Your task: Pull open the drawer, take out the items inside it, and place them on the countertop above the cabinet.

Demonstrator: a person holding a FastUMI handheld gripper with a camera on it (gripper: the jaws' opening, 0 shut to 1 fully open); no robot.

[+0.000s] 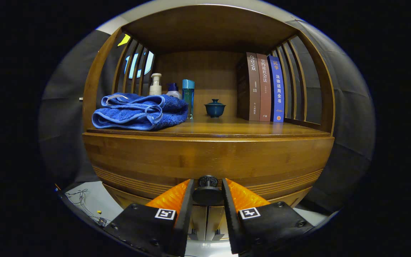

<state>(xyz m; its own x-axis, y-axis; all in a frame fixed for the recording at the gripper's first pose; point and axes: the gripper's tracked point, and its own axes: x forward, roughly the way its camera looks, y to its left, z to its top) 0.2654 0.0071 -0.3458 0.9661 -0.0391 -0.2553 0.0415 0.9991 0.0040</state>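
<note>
Your tool point(207, 194) has its two fingers set on either side of the dark round drawer knob point(207, 192), closed against it. The knob sits on the wooden drawer front point(205, 160), which lies flush under the counter point(234, 129). On the counter, note a folded blue towel point(139, 111) at the left, bottles point(171, 91) behind it, a small lidded teacup point(215, 108) in the middle, and three upright books point(264, 87) at the right.
</note>
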